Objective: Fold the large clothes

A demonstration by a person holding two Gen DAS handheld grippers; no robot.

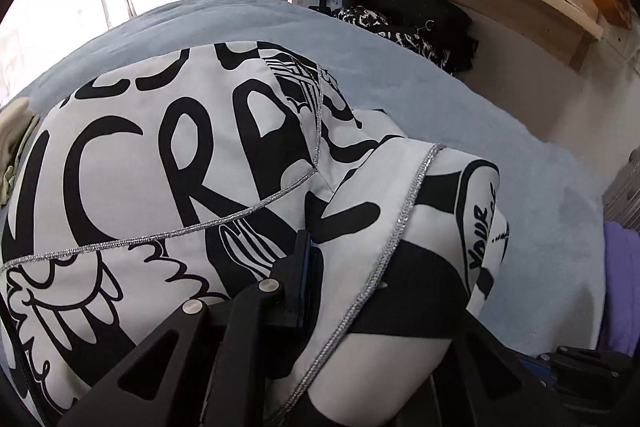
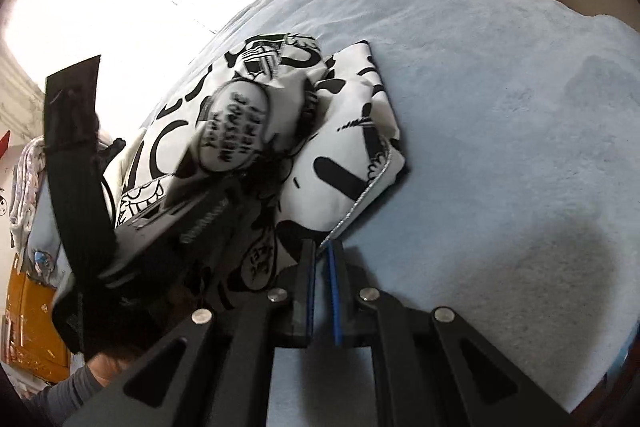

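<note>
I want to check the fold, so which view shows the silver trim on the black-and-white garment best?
The left wrist view: the silver trim runs long and sharp across the garment there. The right wrist view shows only a short stretch at a folded corner.

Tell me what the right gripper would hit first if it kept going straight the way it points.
Probably the black-and-white printed garment: the right gripper is shut on its silver-trimmed corner, and the folded cloth lies directly ahead on the light blue blanket. Depth is hard to judge.
</note>
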